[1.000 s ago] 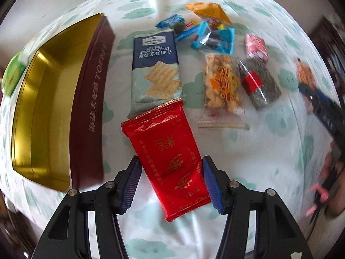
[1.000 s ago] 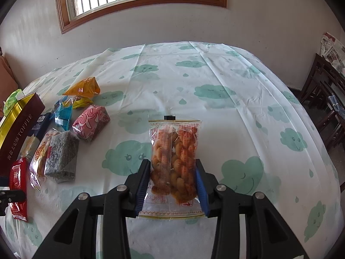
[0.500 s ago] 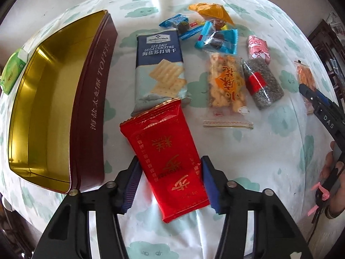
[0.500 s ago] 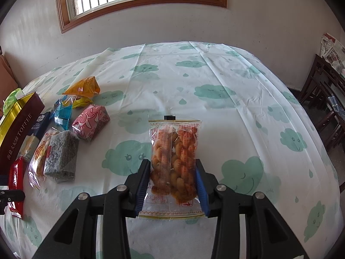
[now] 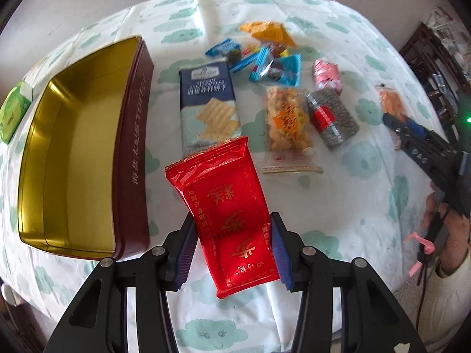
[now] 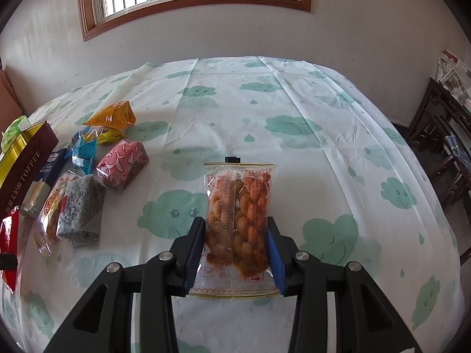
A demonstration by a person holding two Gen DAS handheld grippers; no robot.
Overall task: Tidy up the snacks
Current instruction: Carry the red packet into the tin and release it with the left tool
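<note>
A red foil packet (image 5: 226, 206) with gold characters sits tilted between the blue pads of my left gripper (image 5: 232, 216). Its jaws are closing and the pads press on the packet's sides, holding it a little above the cloth. Just to its left stands an open maroon toffee tin (image 5: 129, 158) with a gold inside. My right gripper (image 6: 235, 220) is shut on a clear bag of fried dough twists (image 6: 238, 206) that lies on the tablecloth. In the left wrist view the right gripper (image 5: 412, 135) shows at the far right, held by a hand.
Loose snacks lie in a group: a blue cracker pack (image 5: 207, 100), a clear bag of orange snacks (image 5: 287, 120), a grey pack with a red band (image 5: 331, 117), a pink pack (image 5: 326, 73), blue candies (image 5: 276, 67), an orange packet (image 5: 268, 32). A green box (image 5: 11, 111) lies beyond the tin. Dark chairs (image 6: 441, 135) stand right.
The left jaws have narrowed onto the red packet, and gripper and packet have risen off the cloth. The right gripper and its bag have not moved.
</note>
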